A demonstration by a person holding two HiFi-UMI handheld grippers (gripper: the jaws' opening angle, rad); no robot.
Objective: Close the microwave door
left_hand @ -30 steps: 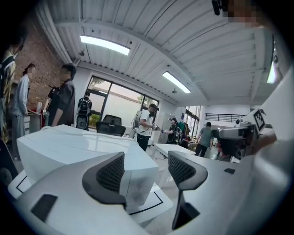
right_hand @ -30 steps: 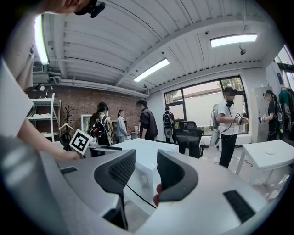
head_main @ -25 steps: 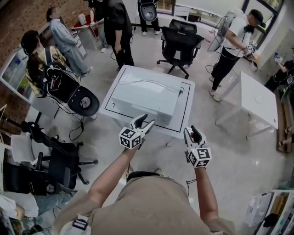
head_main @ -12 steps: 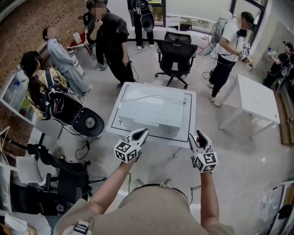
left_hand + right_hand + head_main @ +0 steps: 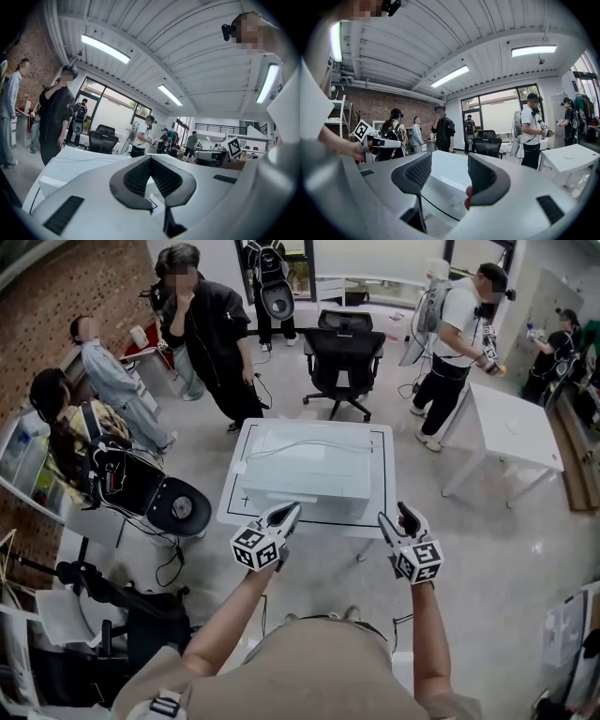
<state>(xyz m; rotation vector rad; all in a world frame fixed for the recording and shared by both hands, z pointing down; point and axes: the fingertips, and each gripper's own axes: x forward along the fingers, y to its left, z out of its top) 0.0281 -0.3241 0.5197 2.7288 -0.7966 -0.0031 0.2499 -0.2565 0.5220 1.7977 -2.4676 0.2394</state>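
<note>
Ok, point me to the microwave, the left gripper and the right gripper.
microwave point(image 5: 307, 472): head view, middle of its white top.
left gripper point(image 5: 292, 509): head view, at its closed fingertips.
right gripper point(image 5: 392, 512): head view, midway between its open fingertips.

Cannot see the microwave point(image 5: 305, 474) front from the head view, only its white top; cannot tell how the door stands. Mostly lost behind the left gripper point(image 5: 151, 161) in the left gripper view. Cannot name the reddish blob point(image 5: 467, 197) low at the right gripper point(image 5: 449, 176), inside one jaw. Cannot make out what sits on the shelf point(image 5: 21, 451), cut by the left edge.
</note>
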